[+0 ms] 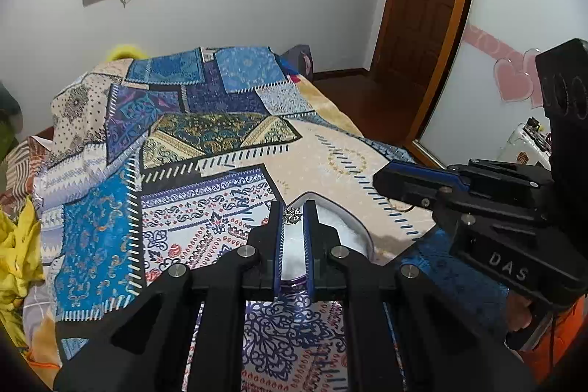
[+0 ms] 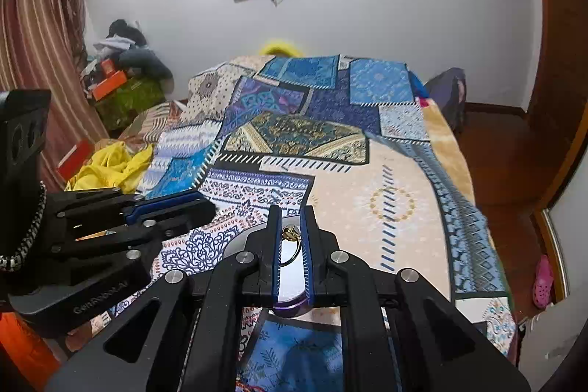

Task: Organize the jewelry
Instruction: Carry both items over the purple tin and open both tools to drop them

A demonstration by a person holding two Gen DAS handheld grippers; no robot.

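Step in hand: carrying two small pieces of jewelry over the bed toward the white dish; judged as the transport leg of putting them away
Left tool (image 1: 293,215): closed on a small silver star-shaped piece (image 1: 293,216); pinched at the very tips, hanging above the dish in the left wrist view
Right tool (image 2: 292,226): closed on a gold ring (image 2: 291,234); ornament up between the tips, band dropping down between the fingers
Where the jewelry is: both pieces off the bed, each held in its own tool; none seen lying loose on the quilt
White dish (image 1: 352,234): shallow, pale, resting on the patchwork quilt (image 1: 205,142) near the front of the bed; purple-tinged edge showing under the tools; visible floor bare and white; rest hidden behind the fingers, so contents there cannot be told
Other containers: none in view on the bed
Position of tools: side by side, both angled downward over the dish; right tool showing at the right edge of the left wrist view, near but apart from the left
Next move calls for: lowering one tool close to the dish floor before letting go; small light pieces likely to bounce or roll if dropped from height; ring especially apt to roll toward the rim; releasing one at a time to keep the tools from knocking together
Risk: star piece held only by its edges; slight slack could let it slip onto the busy quilt pattern, hard to find again
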